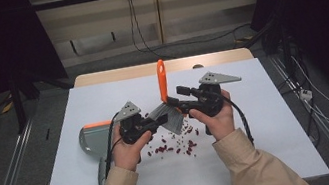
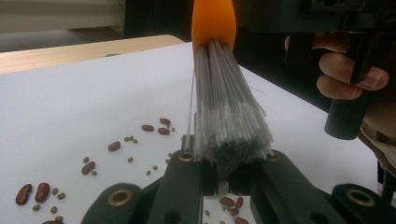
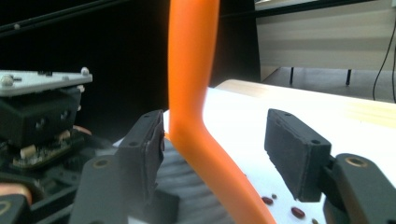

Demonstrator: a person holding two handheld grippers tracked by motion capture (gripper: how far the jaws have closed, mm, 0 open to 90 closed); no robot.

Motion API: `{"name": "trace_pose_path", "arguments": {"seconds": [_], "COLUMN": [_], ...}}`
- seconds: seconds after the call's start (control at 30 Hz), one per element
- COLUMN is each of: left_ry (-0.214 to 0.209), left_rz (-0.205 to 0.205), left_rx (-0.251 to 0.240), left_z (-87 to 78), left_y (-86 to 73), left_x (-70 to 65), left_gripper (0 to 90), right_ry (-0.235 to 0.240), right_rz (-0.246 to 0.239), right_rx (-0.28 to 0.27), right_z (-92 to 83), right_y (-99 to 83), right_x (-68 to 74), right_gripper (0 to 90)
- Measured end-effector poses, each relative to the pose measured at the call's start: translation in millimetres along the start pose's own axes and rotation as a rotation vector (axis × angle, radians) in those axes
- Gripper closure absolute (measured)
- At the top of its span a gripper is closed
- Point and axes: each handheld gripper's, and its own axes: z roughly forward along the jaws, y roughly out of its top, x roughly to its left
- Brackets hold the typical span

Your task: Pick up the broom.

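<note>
Orange brush handle (image 3: 194,93) cut off above; left tongs (image 2: 223,173) clamp its bristles (image 2: 229,121).

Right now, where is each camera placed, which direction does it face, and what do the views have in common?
High view: above the person's side, looking forward and down at the table; forearms, hands and the left gripper and right gripper show.
Left gripper view: rides the left gripper, facing grey bristles clamped in its jaws.
Right gripper view: rides the right gripper, facing the orange handle between open jaws.
All views share the brush and scattered beans.
</note>
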Motion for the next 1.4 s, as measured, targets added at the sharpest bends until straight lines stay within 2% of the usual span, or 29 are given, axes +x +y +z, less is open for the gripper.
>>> {"name": "trace_pose_path", "arguments": {"seconds": [0.03, 0.13, 0.43, 0.6, 0.67, 0.73, 0.83, 0.9, 0.97, 1.03, 1.07, 1.13, 1.17, 1.2, 1.27, 1.33, 1.4], "left_ry": [-0.003, -0.009, -0.019, -0.068, -0.099, -0.116, -0.144, -0.159, -0.154, -0.150, -0.139, -0.137, -0.142, -0.129, -0.111, -0.087, -0.067], "left_rz": [0.003, 0.010, 0.017, 0.023, 0.025, 0.049, 0.076, 0.090, 0.096, 0.081, 0.081, 0.073, 0.075, 0.066, 0.065, 0.044, 0.050], "left_rx": [0.002, 0.009, 0.016, 0.014, 0.012, 0.020, 0.011, 0.004, 0.018, 0.026, 0.028, 0.021, 0.022, 0.021, 0.025, 0.026, 0.029], "left_z": [0.2, 1.4, 4.2, 5.9, 6.7, 7.4, 8.0, 8.4, 9.2, 10.1, 10.2, 10.1, 10.9, 11.7, 13.3, 13.6, 12.5], "left_y": [-0.1, -0.3, -1.3, -1.6, -1.8, -1.3, 0.0, 0.7, 0.7, -0.2, -0.5, -0.2, -0.3, -0.5, -1.0, -1.2, -1.2], "left_x": [-0.1, -0.8, -1.2, -1.5, -1.5, -3.0, -4.6, -5.9, -5.5, -4.1, -3.6, -2.2, -2.3, -2.9, -2.8, -1.7, -0.7], "left_gripper": [85.2, 85.2, 85.2, 85.1, 85.1, 85.1, 85.1, 85.1, 85.0, 85.0, 84.8, 82.7, 82.0, 79.8, 75.9, 67.3, 64.3], "right_ry": [0.017, 0.022, 0.058, 0.101, 0.126, 0.160, 0.230, 0.279, 0.316, 0.308, 0.301, 0.297, 0.303, 0.301, 0.270, 0.253, 0.229], "right_rz": [-0.001, -0.009, -0.011, -0.029, -0.042, -0.054, -0.030, 0.002, 0.021, 0.009, 0.006, 0.025, 0.041, 0.051, 0.018, 0.014, 0.006], "right_rx": [0.010, 0.028, 0.029, 0.047, 0.048, 0.049, 0.049, 0.045, 0.049, 0.070, 0.076, 0.084, 0.084, 0.089, 0.096, 0.103, 0.091], "right_z": [-2.5, -4.5, -8.1, -4.8, -3.6, -3.4, -3.4, -3.6, -4.7, -6.2, -6.9, -9.9, -10.9, -11.7, -13.1, -14.0, -16.1], "right_y": [-2.5, -5.2, -15.5, -18.7, -19.7, -20.3, -20.9, -22.1, -22.8, -22.7, -22.9, -22.6, -22.7, -22.1, -20.8, -19.6, -18.3], "right_x": [-4.0, -6.9, -18.8, -22.0, -24.3, -26.7, -31.1, -34.1, -34.8, -33.6, -34.0, -36.5, -37.8, -38.0, -34.6, -32.9, -32.7], "right_gripper": [37.3, 37.0, 39.9, 38.7, 38.4, 37.3, 37.7, 40.9, 52.4, 55.7, 60.4, 68.2, 68.7, 68.9, 69.2, 69.4, 69.6]}}
